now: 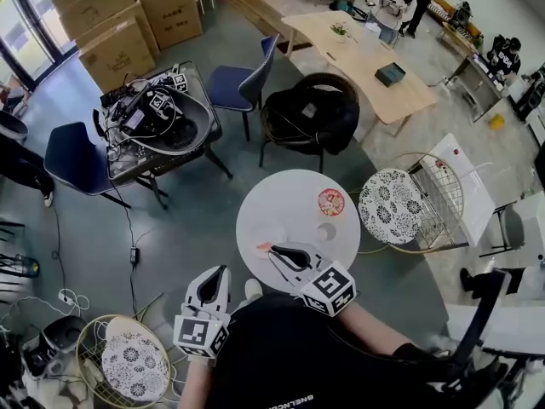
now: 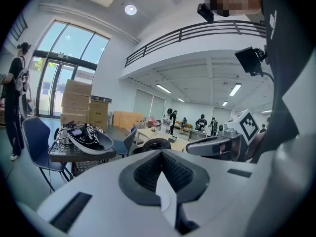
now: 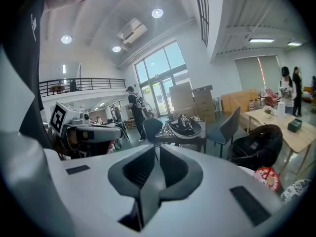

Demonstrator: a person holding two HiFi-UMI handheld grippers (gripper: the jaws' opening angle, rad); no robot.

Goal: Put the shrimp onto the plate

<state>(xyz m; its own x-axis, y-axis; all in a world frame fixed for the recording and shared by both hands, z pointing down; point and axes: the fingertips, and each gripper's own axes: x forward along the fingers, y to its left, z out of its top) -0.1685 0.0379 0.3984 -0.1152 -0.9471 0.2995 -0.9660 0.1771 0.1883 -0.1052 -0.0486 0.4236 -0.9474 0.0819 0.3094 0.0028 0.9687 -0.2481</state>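
shrimp (image 1: 262, 247) lay on the round white counter (image 1: 285, 196) at its near-left edge, well apart from the red-printed plate (image 1: 331, 201). right gripper (image 1: 274, 251) sat tip-first just beside it, fingers closed, empty; probably lined up for a pick. left gripper (image 1: 219, 272) hung off-counter, fingers closed, empty. A small pale round thing (image 1: 326, 231) sat near the shrimp-to-plate path. Patterned chair (image 1: 390, 205) stood just right of the counter.
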